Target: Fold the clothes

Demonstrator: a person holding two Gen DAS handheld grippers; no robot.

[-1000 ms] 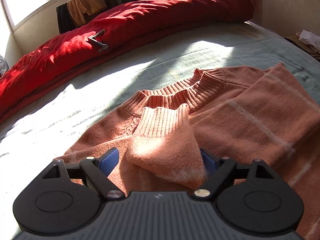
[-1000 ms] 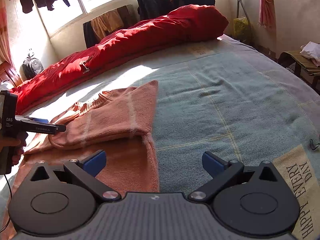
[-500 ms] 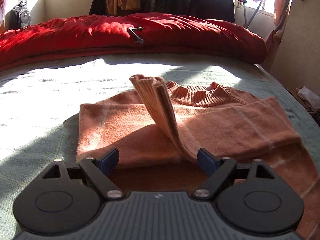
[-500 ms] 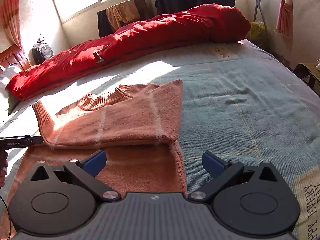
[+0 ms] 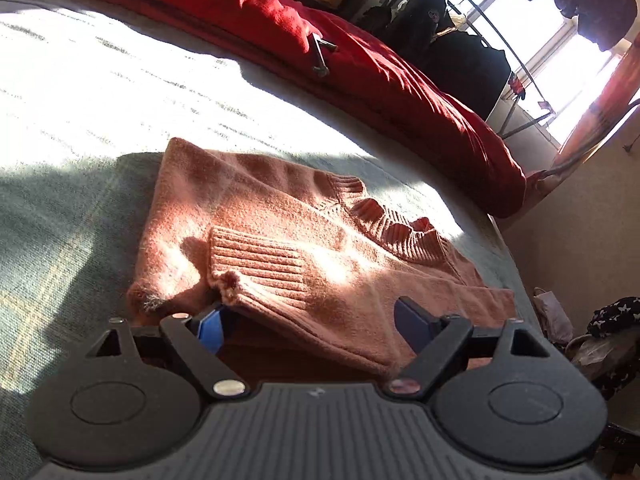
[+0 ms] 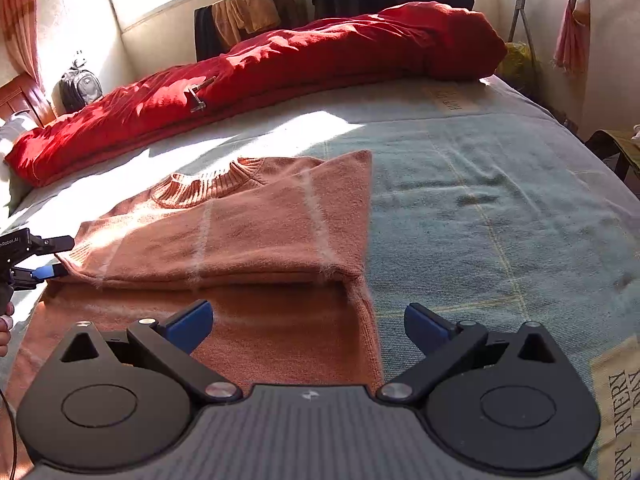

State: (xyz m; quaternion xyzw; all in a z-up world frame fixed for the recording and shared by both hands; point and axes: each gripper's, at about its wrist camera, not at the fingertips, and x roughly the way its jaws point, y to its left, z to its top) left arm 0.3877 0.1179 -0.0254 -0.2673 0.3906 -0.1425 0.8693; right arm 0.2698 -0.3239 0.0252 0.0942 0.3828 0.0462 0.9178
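An orange knit sweater lies flat on the bed, its ribbed collar toward the red quilt. One sleeve is folded across the chest, and its ribbed cuff ends at the sweater's left side. My left gripper is open and low over that cuff, and the sleeve lies loosely between its blue pads. In the right wrist view the left gripper sits at the cuff's tip. My right gripper is open and holds nothing. It hovers over the sweater's lower right edge.
A pale blue-green bed cover stretches bare to the right of the sweater. A red quilt with a small metal tool on it runs along the far side. Hanging clothes and a backpack stand beyond. A person's hand shows at the left edge.
The sleeve, which stood up over the sweater half a second ago, now lies flat across the chest. My left gripper swung round to the sweater's left side and rolled. The right gripper shifted slightly.
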